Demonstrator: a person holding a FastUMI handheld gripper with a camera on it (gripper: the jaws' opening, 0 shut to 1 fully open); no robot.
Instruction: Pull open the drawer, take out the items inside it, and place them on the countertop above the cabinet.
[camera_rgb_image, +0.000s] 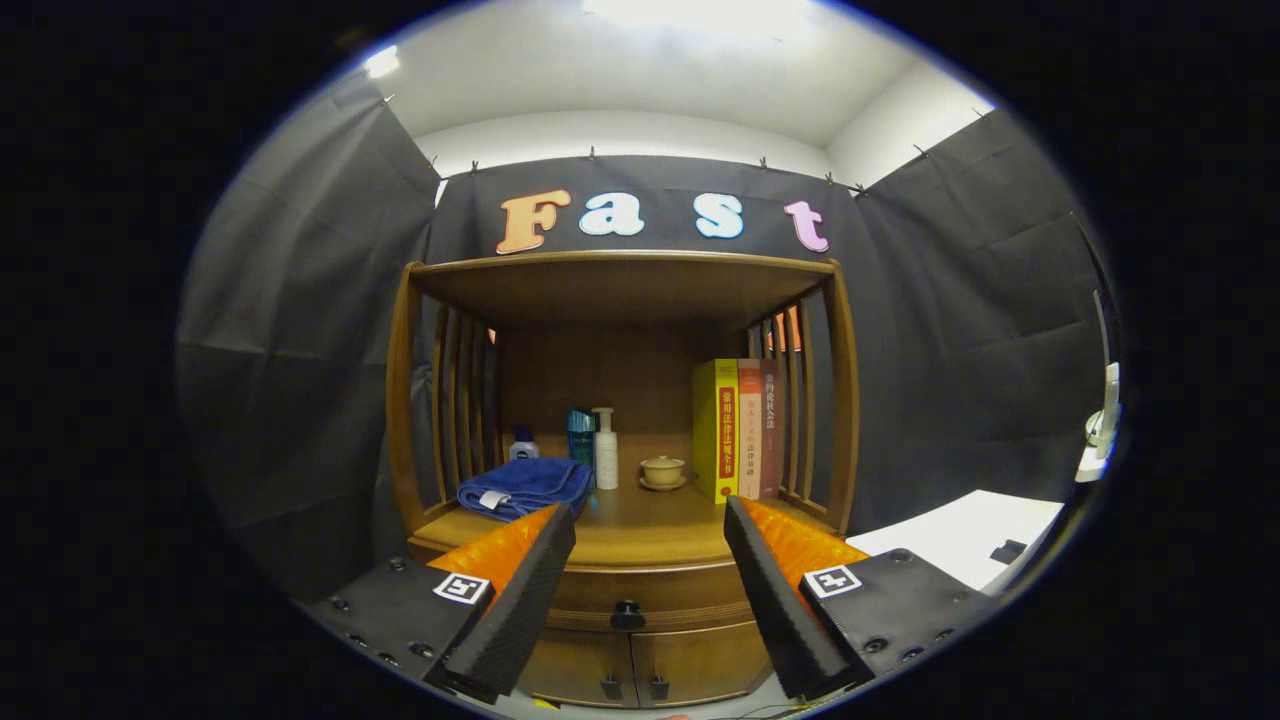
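In the gripper view, the gripper (650, 560) stands with its two fingers spread wide and nothing between them but open air — it grips nothing. It faces a wooden cabinet (620, 400) with slatted sides, some way off.

The drawer (640, 600) sits just under the worktop (640, 520), its front flush with the cabinet, so it reads as fully closed. Its small dark knob (627, 613) lies between the fingers and beyond their tips, well apart from either. Below the drawer are two cupboard doors (640, 662) with their own small handles, also closed.

On the worktop, to the left, lies a folded blue towel (525, 486); behind it stand a small bottle (523, 443), a teal carton (581, 437) and a white pump bottle (605, 447). Near the middle sits a small lidded cup on a saucer (662, 472), and to the right three books (738, 428) stand upright against the slats. Far right, outside the cabinet, is a white surface (965, 535).

As for progress, I judge the task to be at its very start: the drawer is not yet pulled, its contents are hidden, and nothing can be said of what lies inside. Still to do — reach the knob, close on it, draw the drawer out, then lift each item up to the worktop, where the free space looks to be at the near middle.
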